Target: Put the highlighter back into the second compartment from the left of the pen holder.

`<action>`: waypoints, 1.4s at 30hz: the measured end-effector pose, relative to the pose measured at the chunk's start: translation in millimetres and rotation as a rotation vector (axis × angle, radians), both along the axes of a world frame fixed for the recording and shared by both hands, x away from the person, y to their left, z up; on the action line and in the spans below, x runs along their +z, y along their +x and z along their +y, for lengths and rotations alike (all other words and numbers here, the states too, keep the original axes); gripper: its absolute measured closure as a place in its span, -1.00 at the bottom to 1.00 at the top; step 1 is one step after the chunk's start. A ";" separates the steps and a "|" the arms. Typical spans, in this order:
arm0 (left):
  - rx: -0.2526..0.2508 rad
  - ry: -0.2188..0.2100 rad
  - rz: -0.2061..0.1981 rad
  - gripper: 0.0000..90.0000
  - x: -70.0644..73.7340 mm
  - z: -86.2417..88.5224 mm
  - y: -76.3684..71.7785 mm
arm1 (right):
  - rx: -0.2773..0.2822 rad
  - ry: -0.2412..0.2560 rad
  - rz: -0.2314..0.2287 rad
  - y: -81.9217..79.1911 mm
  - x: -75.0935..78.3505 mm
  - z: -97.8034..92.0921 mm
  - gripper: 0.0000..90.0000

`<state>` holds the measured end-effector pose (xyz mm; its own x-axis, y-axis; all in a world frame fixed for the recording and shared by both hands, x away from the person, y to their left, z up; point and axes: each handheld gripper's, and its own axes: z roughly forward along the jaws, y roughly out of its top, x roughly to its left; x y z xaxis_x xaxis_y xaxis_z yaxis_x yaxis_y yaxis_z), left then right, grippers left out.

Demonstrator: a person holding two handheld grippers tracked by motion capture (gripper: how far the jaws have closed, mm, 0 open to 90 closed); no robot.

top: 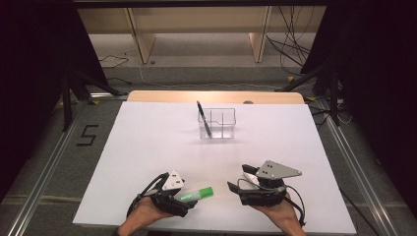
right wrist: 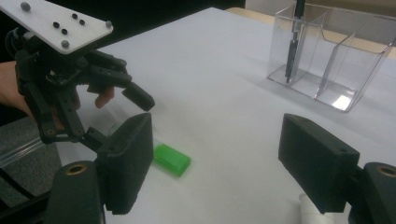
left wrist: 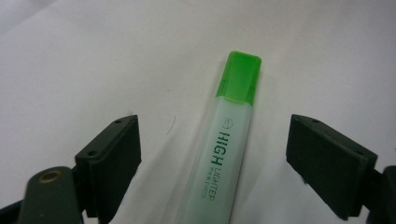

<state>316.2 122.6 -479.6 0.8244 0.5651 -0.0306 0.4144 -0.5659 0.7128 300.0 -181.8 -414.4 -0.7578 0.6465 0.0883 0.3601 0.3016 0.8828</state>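
2 jaws of the left hand-held gripper (left wrist: 212,154) stand open astride the green highlighter (left wrist: 224,154), flat on the desk (top: 147,142), long axis along the gripper's reach; right hand-held gripper (right wrist: 219,163) open, farther off.

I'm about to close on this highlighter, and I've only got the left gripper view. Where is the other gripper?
Observer: The right gripper is off beyond the highlighter's green-capped end, apart from it, with its jaws open.
Operator: Is there anywhere to put the highlighter?
Observer: A clear organizer stands toward the far side of the table, near the middle.
Operator: Is it empty?
Observer: No, a black pen leans in its left compartment, as the high view shows it.
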 end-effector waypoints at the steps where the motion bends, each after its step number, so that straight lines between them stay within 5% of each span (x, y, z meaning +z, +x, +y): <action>1: -0.003 0.004 0.003 -0.59 -0.1 -0.3 0.2 | 0.000 0.000 0.002 -0.6 -1.1 -0.4 -0.39; 10: -0.023 0.021 0.027 -0.36 0.0 -0.3 4.9 | -0.007 -0.010 0.014 -4.3 -7.3 -5.1 -0.39; 23: -0.097 0.114 0.039 -0.05 -4.2 -6.0 6.6 | -0.008 -0.027 0.033 -9.1 -15.4 -7.3 -0.39; 42: -0.192 0.136 0.062 0.43 -0.3 -3.4 12.8 | -0.011 -0.029 0.046 -11.8 -19.4 -8.6 -0.38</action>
